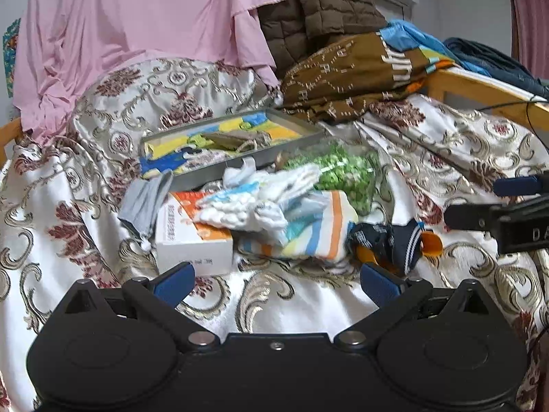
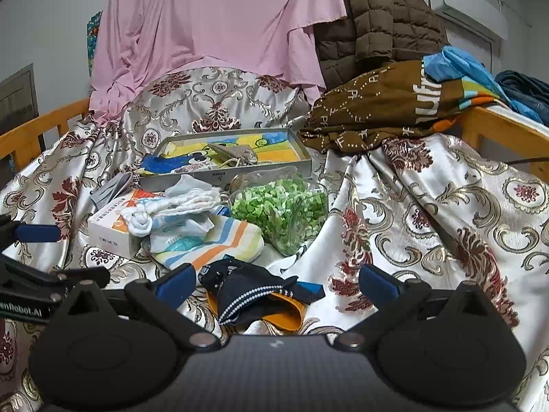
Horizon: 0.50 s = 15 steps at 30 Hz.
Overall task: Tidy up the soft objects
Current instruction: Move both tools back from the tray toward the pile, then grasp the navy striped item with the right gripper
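Observation:
A pile of soft things lies on the patterned bedspread: white socks (image 1: 240, 206) (image 2: 178, 206), a striped cloth (image 1: 308, 233) (image 2: 219, 240), a navy and orange sock (image 1: 394, 240) (image 2: 254, 295), and a grey cloth (image 1: 147, 199) (image 2: 109, 189). A grey tray (image 1: 206, 175) (image 2: 219, 176) behind them holds a colourful cloth and a small drawstring pouch (image 1: 240, 139) (image 2: 233, 156). My left gripper (image 1: 276, 283) is open and empty, just short of the pile. My right gripper (image 2: 278, 285) is open, with the navy sock lying between its fingers.
A white and orange box (image 1: 192, 240) (image 2: 109, 230) lies under the socks. A clear bag of green pieces (image 1: 343, 171) (image 2: 281, 213) sits right of the pile. Pink sheet (image 1: 137, 34), brown jacket (image 1: 326, 7) and brown cloth (image 1: 360, 68) are heaped behind. Wooden bed rails (image 1: 487, 92) (image 2: 504, 130) run at the sides.

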{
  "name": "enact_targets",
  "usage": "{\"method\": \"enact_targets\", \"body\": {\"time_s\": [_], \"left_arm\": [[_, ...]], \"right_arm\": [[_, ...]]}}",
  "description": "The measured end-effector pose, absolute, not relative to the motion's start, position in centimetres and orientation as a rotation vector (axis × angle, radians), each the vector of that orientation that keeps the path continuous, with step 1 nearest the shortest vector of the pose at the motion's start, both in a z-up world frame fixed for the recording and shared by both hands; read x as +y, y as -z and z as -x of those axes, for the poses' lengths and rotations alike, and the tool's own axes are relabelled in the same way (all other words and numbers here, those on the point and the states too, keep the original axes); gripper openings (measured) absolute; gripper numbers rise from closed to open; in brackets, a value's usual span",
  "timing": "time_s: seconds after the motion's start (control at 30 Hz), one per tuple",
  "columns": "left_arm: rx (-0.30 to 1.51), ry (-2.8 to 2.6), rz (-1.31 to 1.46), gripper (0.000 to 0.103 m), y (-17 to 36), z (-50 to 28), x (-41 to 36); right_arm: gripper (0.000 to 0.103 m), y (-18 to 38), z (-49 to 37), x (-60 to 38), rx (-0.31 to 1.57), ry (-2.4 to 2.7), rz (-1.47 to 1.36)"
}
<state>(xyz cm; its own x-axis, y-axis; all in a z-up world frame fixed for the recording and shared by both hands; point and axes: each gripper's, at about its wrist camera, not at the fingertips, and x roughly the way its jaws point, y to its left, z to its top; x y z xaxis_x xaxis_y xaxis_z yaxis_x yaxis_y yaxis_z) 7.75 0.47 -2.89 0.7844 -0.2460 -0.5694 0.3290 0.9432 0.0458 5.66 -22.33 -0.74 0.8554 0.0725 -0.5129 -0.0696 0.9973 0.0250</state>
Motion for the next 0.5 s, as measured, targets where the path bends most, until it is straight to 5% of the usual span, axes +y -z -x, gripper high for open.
{"method": "enact_targets", "body": {"time_s": [0.5], "left_arm": [[0.647,0.411,-0.159,0.102,4.4,-8.0,-1.3]], "right_arm": [[0.103,1.6,-6.9,-23.8,0.620,-0.066,-0.089]]}}
